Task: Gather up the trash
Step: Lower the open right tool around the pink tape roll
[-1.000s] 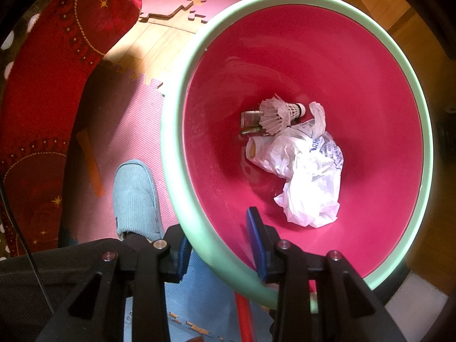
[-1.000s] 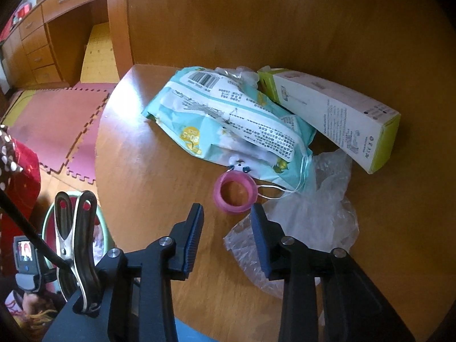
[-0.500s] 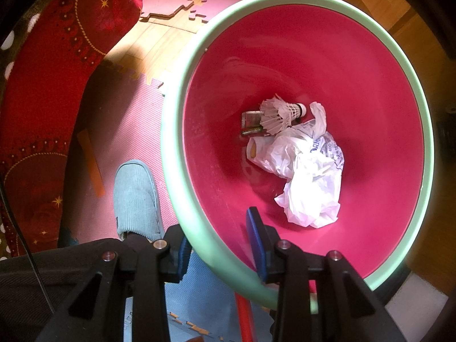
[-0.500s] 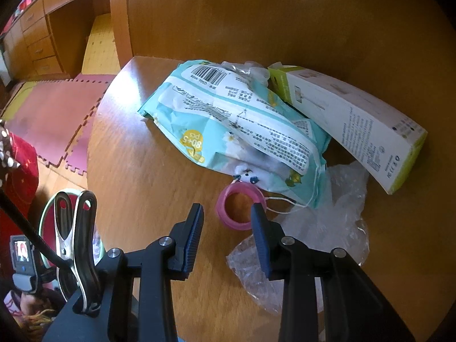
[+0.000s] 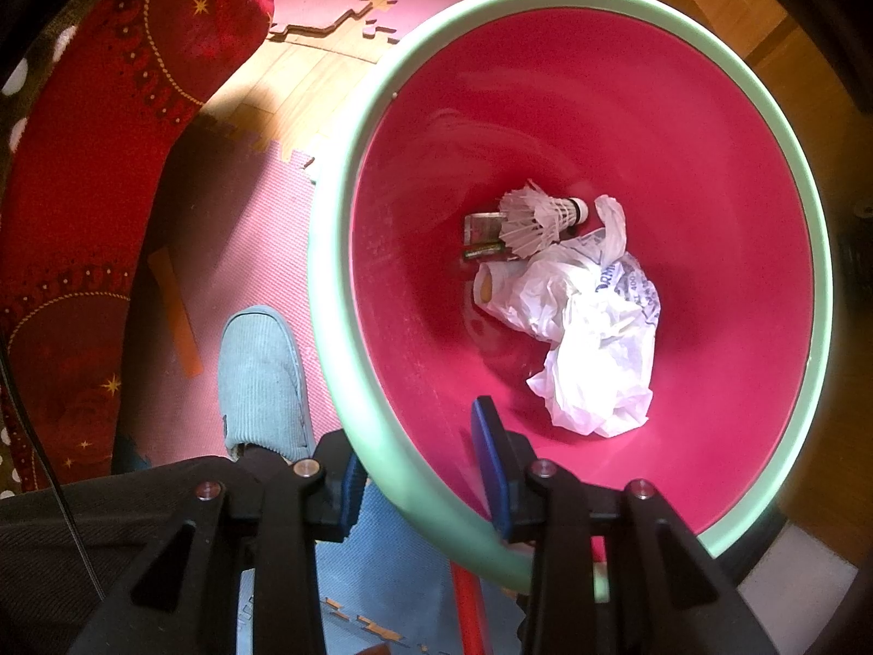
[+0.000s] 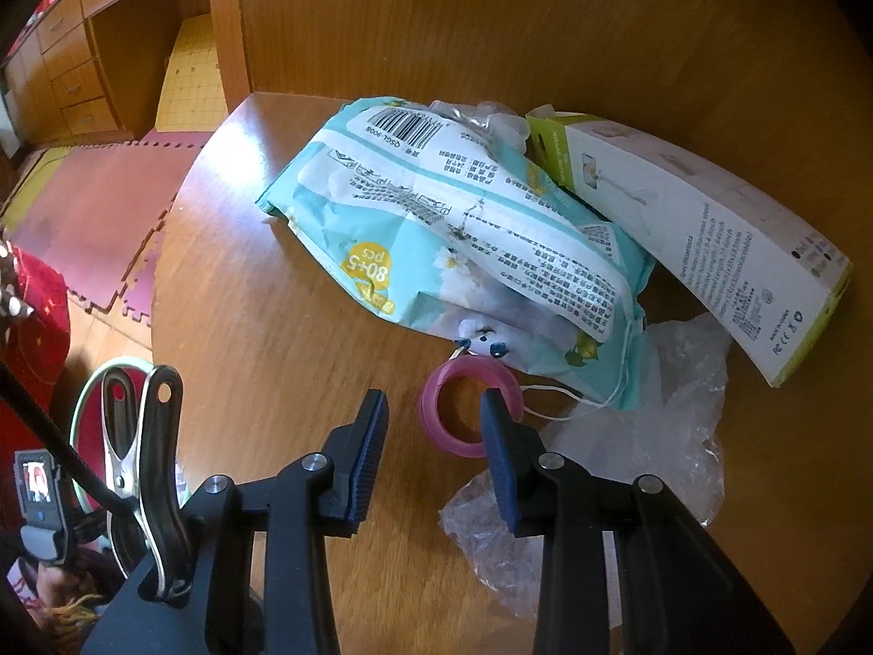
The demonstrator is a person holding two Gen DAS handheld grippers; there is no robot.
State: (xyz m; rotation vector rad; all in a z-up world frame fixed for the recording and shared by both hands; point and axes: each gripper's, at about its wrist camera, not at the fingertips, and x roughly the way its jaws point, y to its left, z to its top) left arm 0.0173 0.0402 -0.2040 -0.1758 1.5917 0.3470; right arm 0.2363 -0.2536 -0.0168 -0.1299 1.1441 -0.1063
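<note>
My left gripper [image 5: 417, 447] points straight down and is shut on the pale green rim [image 5: 327, 273] of a bin with a red inside. One finger is outside the rim, the other inside. At the bin's bottom lie a white shuttlecock [image 5: 532, 215], a crumpled white plastic bag [image 5: 595, 338] and a small wrapper [image 5: 480, 234]. My right gripper [image 6: 432, 401] hangs open over a round wooden table [image 6: 245, 327], nothing between its fingers. Its right finger overlaps a pink ring [image 6: 455, 445]. Behind lie a teal wipes pack [image 6: 464, 229], a white-and-green box [image 6: 698, 229] and clear crumpled plastic [image 6: 655, 436].
A person's foot in a pale blue slipper [image 5: 262, 376] stands beside the bin on pink foam mats. A red patterned cushion [image 5: 82, 164] lies to the left. In the right wrist view a metal clamp [image 6: 147, 464] sits at lower left, and wooden drawers [image 6: 71, 65] stand far left.
My right gripper has come closer to the pink ring and the trash pile, which now look larger. The left gripper and the bin have not moved.
</note>
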